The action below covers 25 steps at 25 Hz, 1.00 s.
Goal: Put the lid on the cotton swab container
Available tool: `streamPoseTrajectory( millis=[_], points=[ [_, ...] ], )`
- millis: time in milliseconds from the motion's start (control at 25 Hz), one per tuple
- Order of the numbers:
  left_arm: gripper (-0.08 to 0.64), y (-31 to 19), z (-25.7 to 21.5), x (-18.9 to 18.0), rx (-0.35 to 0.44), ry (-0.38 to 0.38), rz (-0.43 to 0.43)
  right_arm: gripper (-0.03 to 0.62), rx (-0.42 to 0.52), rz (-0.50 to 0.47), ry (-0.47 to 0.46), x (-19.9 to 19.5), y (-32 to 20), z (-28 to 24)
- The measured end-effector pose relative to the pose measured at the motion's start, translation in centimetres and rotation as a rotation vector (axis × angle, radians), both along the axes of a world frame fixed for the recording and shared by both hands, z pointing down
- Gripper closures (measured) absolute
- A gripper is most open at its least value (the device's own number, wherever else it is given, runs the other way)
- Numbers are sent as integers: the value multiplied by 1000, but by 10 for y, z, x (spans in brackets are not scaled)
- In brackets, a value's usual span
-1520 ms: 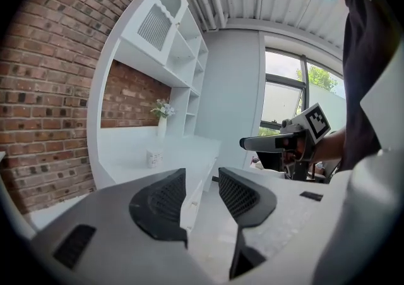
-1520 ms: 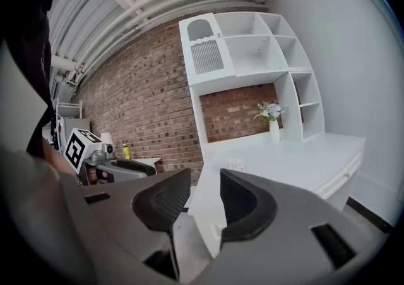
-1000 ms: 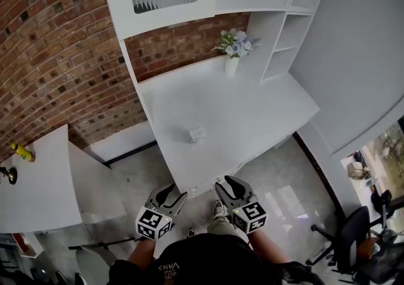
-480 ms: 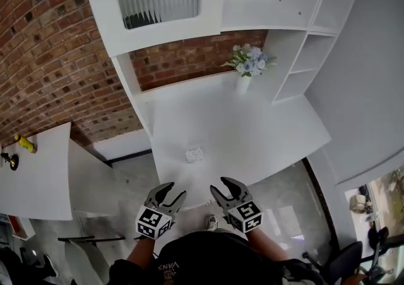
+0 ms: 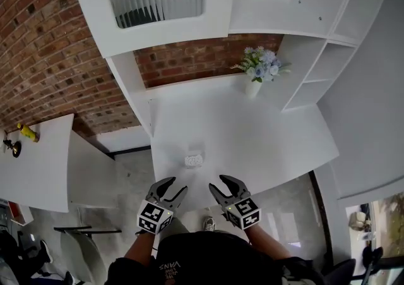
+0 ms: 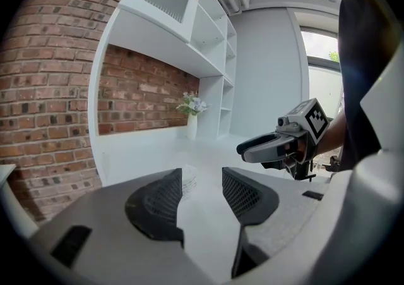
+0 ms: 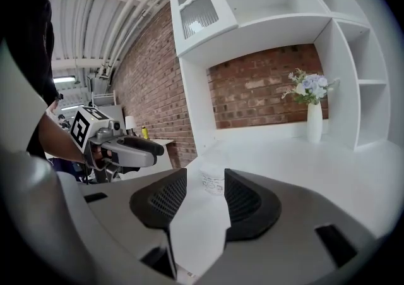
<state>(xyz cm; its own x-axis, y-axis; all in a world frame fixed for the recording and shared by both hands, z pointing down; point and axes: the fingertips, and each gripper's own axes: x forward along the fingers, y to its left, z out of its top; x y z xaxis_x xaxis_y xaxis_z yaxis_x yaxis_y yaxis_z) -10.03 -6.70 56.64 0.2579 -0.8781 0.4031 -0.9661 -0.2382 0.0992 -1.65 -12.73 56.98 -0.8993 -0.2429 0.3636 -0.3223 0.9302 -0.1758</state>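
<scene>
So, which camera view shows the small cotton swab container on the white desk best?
The right gripper view: the cotton swab container stands in clear sight on the desk, beyond the gap between the jaws. The head view shows the container only small, from above. In the left gripper view the container is partly hidden behind one jaw.

cotton swab container (image 5: 194,161) | small, translucent, upright | on white desk (image 5: 252,132), near its front edge, left part
</scene>
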Motion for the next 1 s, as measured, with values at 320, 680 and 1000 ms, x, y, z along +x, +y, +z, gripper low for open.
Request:
streamPoseTrajectory(
  millis=[320, 680, 1000],
  points=[
    [368, -37, -1, -28, -14, -42, 172, 430, 3, 88, 42, -27, -15, 12],
    [336, -65, 13, -49, -65, -167, 429, 422, 5, 219, 106, -46, -24, 39],
    [297, -77, 29, -45, -100, -306, 635, 419, -20, 267, 141, -62, -24, 73]
  ],
)
